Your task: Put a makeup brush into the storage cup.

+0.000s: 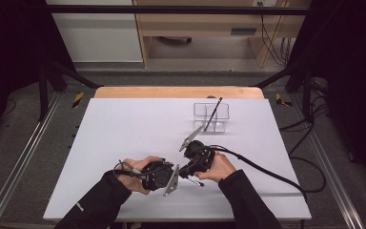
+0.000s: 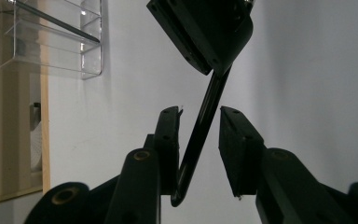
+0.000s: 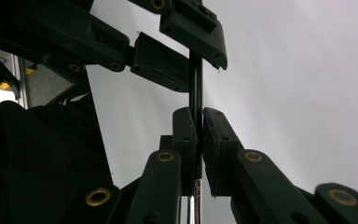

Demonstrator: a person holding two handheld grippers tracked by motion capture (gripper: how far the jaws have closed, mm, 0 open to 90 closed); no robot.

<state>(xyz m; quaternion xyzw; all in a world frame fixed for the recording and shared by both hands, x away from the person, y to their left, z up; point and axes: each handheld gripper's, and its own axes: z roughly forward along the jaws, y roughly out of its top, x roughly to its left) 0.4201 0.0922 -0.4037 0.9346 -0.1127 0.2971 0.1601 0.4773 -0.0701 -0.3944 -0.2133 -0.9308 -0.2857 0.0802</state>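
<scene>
A thin black pen (image 3: 196, 88) is clamped between the jaws of my right gripper (image 3: 199, 111), which is shut on it near the table's front middle (image 1: 187, 172). My left gripper (image 2: 200, 112) faces it from the left (image 1: 174, 171). The pen (image 2: 200, 126) runs slantwise through the left gripper's gap. It lies along one jaw's inner face, and the other pad stands clear of it. In the left gripper view the right gripper (image 2: 216, 70) grips the pen's far end. A short tip of the pen (image 1: 196, 181) sticks out below the right hand.
A clear plastic organizer (image 1: 200, 110) stands at the back right of the white tabletop (image 1: 124, 133), with another black pen (image 1: 214, 110) leaning in it. The right gripper's cable (image 1: 267, 171) trails off to the right. Metal rails and loose cables flank the table.
</scene>
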